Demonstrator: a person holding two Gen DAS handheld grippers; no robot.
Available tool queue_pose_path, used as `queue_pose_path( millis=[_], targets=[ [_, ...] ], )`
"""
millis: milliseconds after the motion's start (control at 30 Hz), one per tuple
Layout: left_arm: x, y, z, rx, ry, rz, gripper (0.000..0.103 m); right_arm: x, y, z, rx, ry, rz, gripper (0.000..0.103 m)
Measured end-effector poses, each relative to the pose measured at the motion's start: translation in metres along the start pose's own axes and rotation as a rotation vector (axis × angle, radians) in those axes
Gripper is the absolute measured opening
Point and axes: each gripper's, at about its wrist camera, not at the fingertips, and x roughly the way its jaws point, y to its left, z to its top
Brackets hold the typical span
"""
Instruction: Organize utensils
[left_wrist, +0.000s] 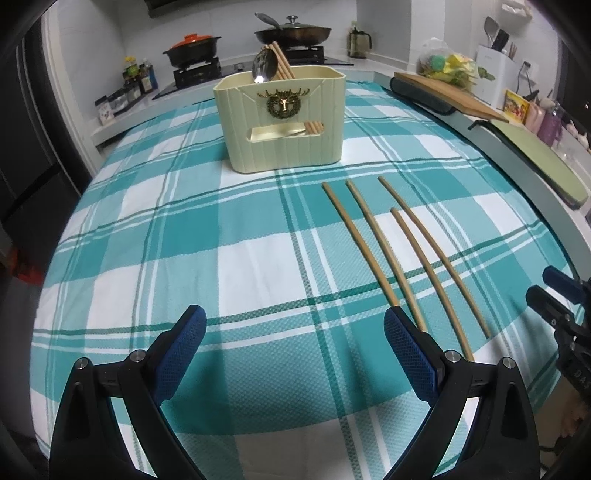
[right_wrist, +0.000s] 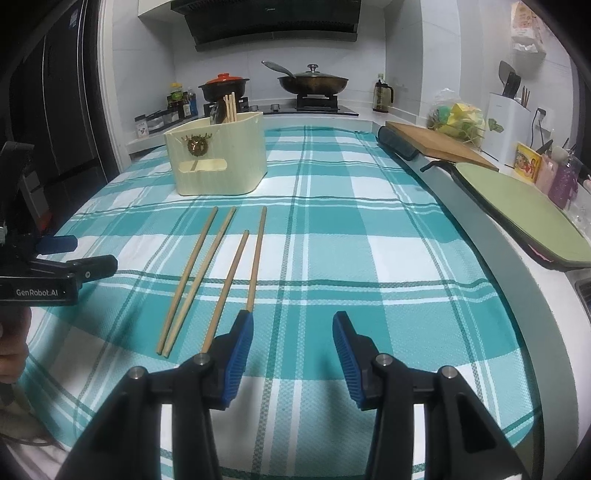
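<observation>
Several wooden chopsticks (left_wrist: 384, 247) lie side by side on the teal checked tablecloth; they also show in the right wrist view (right_wrist: 218, 273). A cream utensil holder (left_wrist: 282, 122) with a gold deer emblem stands behind them and holds a metal spoon (left_wrist: 264, 66) and more chopsticks; it also shows in the right wrist view (right_wrist: 218, 155). My left gripper (left_wrist: 295, 328) is open and empty, left of the chopsticks' near ends. My right gripper (right_wrist: 293, 332) is open and empty, just right of the chopsticks' near ends.
A stove with a red-lidded pot (right_wrist: 223, 86) and a lidded wok (right_wrist: 314, 83) is behind the table. A wooden cutting board (right_wrist: 439, 144) and a green board (right_wrist: 521, 210) lie along the right counter. The tablecloth (left_wrist: 147, 240) covers the table.
</observation>
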Motion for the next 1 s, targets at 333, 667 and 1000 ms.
queue_pose_path(
  millis=[333, 667, 1000],
  targets=[
    [0.029, 0.004, 0.017, -0.1, 0.004, -0.102, 0.097, 0.01, -0.001, -0.002, 0.018, 0.026, 0.009, 0.045],
    [0.071, -0.024, 0.029, -0.043, 0.036, -0.056, 0.097, 0.009, -0.004, -0.006, 0.023, 0.027, 0.008, 0.045],
    [0.082, -0.03, 0.019, 0.006, 0.05, -0.008, 0.09, 0.025, 0.003, 0.001, 0.0, 0.059, 0.054, 0.045]
  ],
)
